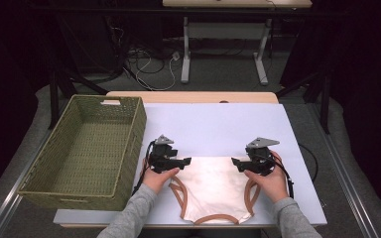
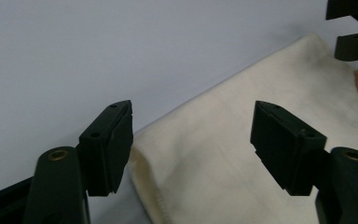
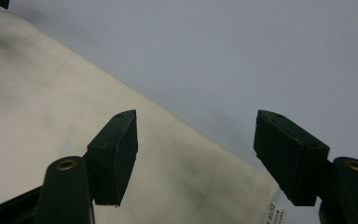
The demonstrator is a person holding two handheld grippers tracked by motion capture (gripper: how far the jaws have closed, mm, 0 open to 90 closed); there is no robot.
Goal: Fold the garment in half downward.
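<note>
Garment: a cream sleeveless top (image 1: 213, 187) with brown trim lies flat on the pale blue table cover (image 1: 218, 126), at the near edge between the person's two hands.
Orientation: the straight hem faces away from the person; the brown-trimmed neck opening and armholes face the near table edge. The long axis appears to run near-to-far, though the piece is close to square.
Hem corners: the left corner (image 2: 142, 144) and the right corner (image 3: 261, 186) both lie flat; a small label shows at the right corner.
Left gripper (image 1: 184, 160): jaws spread, straddling the left hem corner, pads not pressing the cloth.
Right gripper (image 1: 237, 161): jaws spread, the right hem corner lying between them, pads likewise clear of the cloth.
Step in hand, judged: pinching both hem corners, probably to fold or lift the top.
Method advised: lower each bottom jaw to the table cover, take both layers well in from the edge, close both sides evenly, and keep the hem taut between the hands.
Risk: catching a single layer, or snagging the table cover.
Surroundings: a green woven basket (image 1: 129, 144) stands just left of the left hand.
</note>
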